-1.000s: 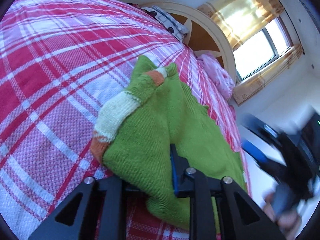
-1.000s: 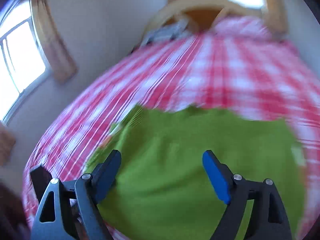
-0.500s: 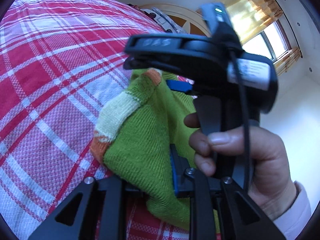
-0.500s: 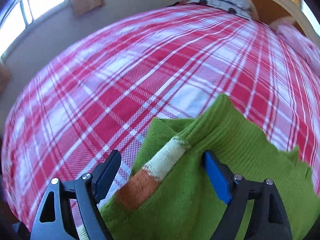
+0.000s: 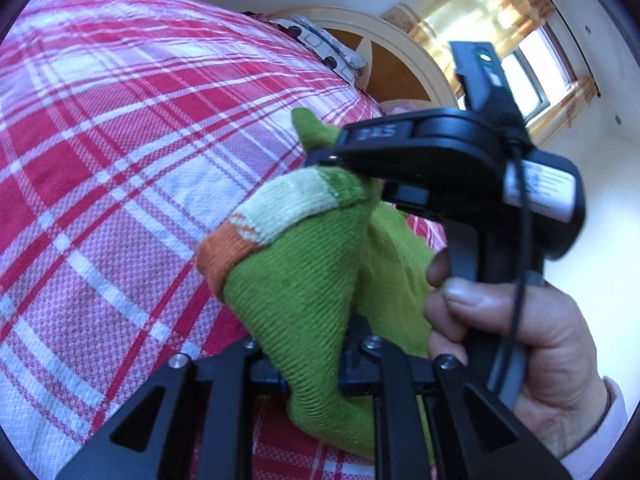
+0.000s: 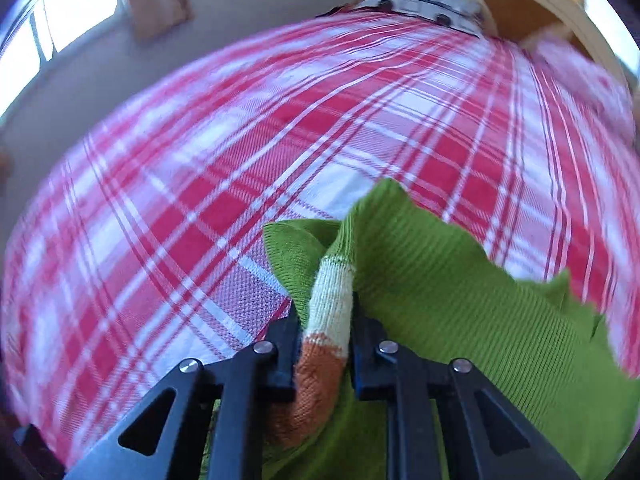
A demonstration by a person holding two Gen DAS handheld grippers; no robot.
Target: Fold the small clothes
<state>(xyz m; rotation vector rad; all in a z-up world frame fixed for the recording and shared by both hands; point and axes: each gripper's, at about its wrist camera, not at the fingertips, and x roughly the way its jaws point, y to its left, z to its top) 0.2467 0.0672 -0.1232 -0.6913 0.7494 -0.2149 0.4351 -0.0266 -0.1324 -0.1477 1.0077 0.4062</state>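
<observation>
Green sweater (image 6: 460, 304) on plaid bedspread (image 5: 120, 160): right tongs (image 6: 326, 344) closing on its sleeve, left tongs (image 5: 308, 364) closing on its body.

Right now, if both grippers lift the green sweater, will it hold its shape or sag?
Likely sag: the green sweater already drapes in soft folds between grips. Its ribbed knit looks grippy, so probably no slipping. The striped cuff, between the closing right gripper jaws, bunches easily.
</observation>
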